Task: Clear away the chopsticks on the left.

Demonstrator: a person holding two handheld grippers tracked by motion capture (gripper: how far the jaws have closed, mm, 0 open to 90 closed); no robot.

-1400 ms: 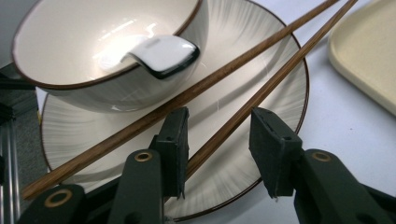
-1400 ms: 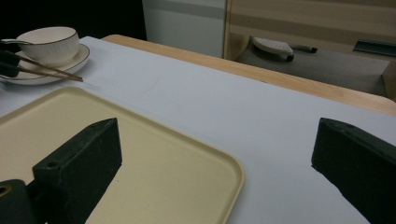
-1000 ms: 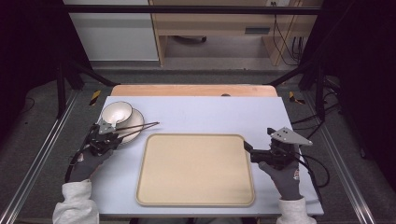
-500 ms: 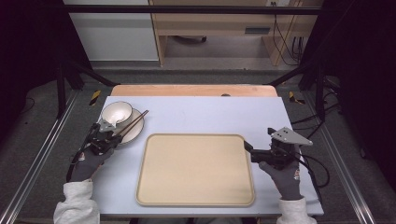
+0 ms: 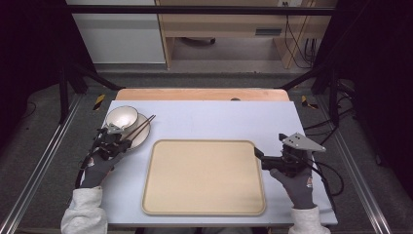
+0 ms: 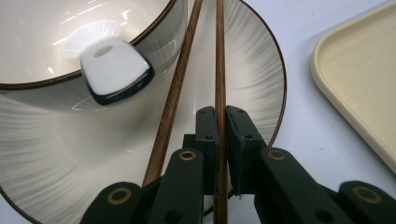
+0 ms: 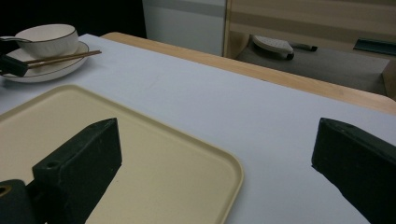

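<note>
Moved: the brown wooden chopsticks (image 5: 140,127) have swung round toward the table's far edge.
High view: left gripper (image 5: 117,142) at the white ribbed plate (image 5: 141,136); beige rectangular tray (image 5: 204,178) beside it.
Left gripper view: jaws clamped on one chopstick (image 6: 219,93); white bowl (image 6: 70,42) just ahead.
Right gripper view: right gripper (image 7: 217,163) gaping wide, empty, over the tray's corner.

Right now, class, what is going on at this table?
A person works with a gripper in each hand. The left gripper is shut on one chopstick; the other chopstick lies beside it across the plate, next to a bowl with a spoon in it. The right gripper waits open at the empty tray.
</note>
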